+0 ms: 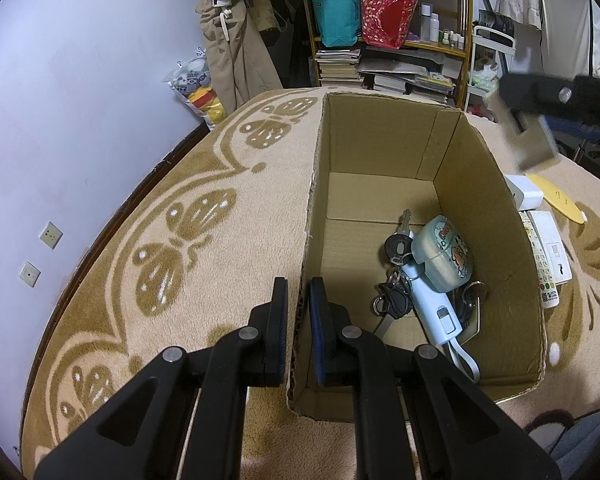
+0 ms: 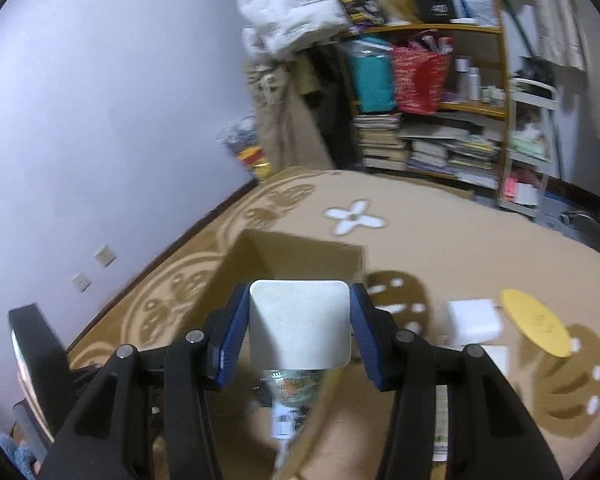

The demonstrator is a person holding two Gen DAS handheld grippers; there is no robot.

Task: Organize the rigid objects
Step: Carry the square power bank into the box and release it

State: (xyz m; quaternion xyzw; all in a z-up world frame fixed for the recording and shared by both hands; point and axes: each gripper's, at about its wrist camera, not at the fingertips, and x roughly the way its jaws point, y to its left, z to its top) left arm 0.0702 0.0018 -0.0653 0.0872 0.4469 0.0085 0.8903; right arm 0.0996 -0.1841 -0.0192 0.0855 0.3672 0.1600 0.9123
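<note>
Only blurrily seen, the right gripper [image 2: 299, 322] clamps a silver block [image 2: 299, 326] above the cardboard box [image 1: 480, 200]; the left gripper [image 1: 299, 304] pinches the box's left wall, keys [image 1: 396, 248] half-hidden inside.

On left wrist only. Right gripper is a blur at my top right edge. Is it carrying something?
Observer: Yes. The right gripper is shut on a silver square block, pads on its two sides.
Operator: Where is it relative to the box?
Observer: In the right wrist view the cardboard box sits just beyond and below the block; the block hides much of the opening.
Operator: Anything still outside the box on that side?
Observer: A yellow disc and a white adapter lie on the carpet right of the box, and your view clips the disc.
Operator: Does the right wrist view see the left gripper?
Observer: Only a dark blurred body at its lower left edge; the fingers do not show there.
</note>
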